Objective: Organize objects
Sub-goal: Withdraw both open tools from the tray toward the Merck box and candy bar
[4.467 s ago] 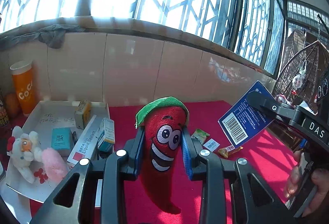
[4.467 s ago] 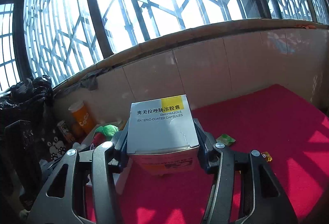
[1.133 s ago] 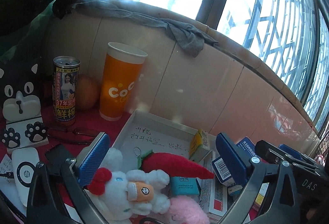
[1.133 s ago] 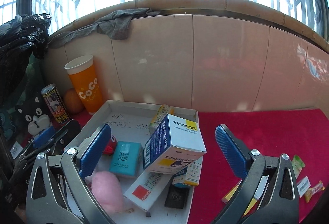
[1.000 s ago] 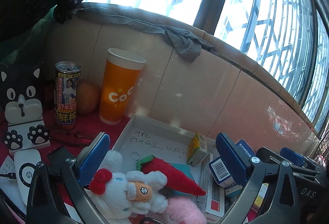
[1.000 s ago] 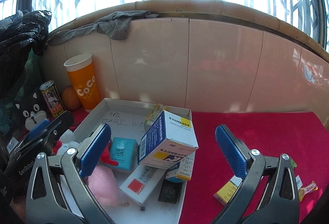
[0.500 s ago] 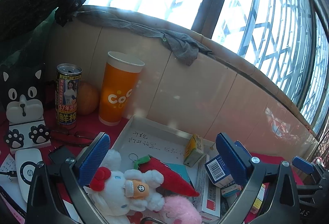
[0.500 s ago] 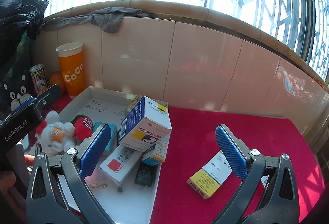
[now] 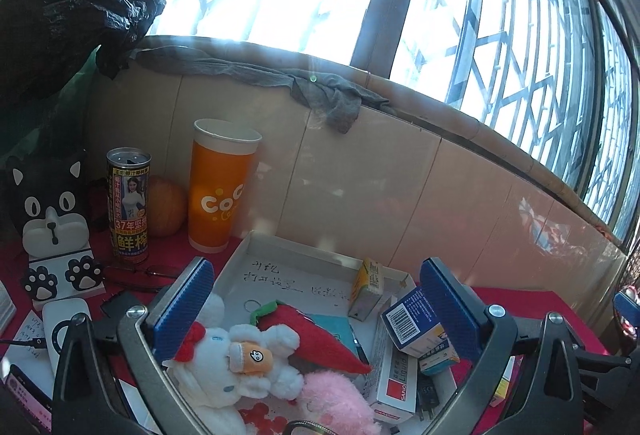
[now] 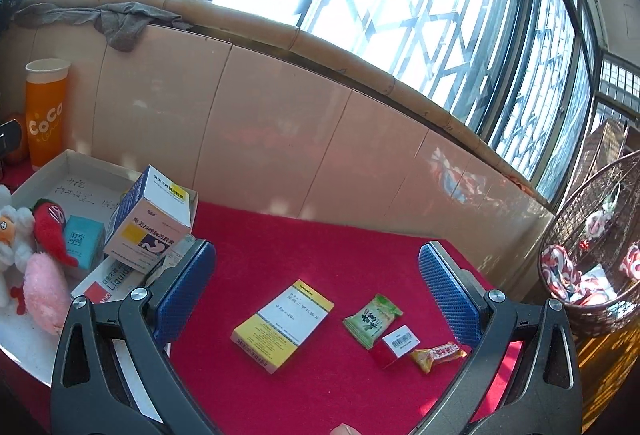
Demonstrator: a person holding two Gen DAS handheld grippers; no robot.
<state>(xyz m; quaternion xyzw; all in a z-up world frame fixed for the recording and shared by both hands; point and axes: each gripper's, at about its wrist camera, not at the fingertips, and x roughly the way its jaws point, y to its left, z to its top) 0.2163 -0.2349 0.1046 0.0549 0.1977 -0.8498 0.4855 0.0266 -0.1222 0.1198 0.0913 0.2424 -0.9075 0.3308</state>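
My left gripper (image 9: 316, 309) hangs open over the white cardboard tray (image 9: 280, 253), nothing between its blue pads. In the tray lie the red chili plush (image 9: 316, 335), a white plush doll (image 9: 236, 359), a pink plush (image 9: 336, 403) and the blue-and-white medicine box (image 9: 412, 319). My right gripper (image 10: 318, 293) is open above the red cloth (image 10: 352, 247). Between its fingers on the cloth lie a yellow-and-white medicine box (image 10: 284, 323), a green sachet (image 10: 372, 319), a small red-and-white box (image 10: 394, 347) and an orange candy wrapper (image 10: 438, 353). The tray (image 10: 24, 339) sits at the left of the right wrist view, with the medicine box (image 10: 150, 219) tilted on other packs.
An orange CoCo cup (image 9: 220, 191), a drink can (image 9: 128, 203), an orange fruit (image 9: 166, 205) and a black cat phone stand (image 9: 52, 219) stand left of the tray against the tiled wall. A wicker hanging chair (image 10: 592, 255) is at the far right. A grey rag (image 9: 332, 99) drapes the ledge.
Both grippers let go of the chili plush and the medicine box, which now lie in the tray. My right gripper has swung right over the cloth; the left has drawn back slightly.
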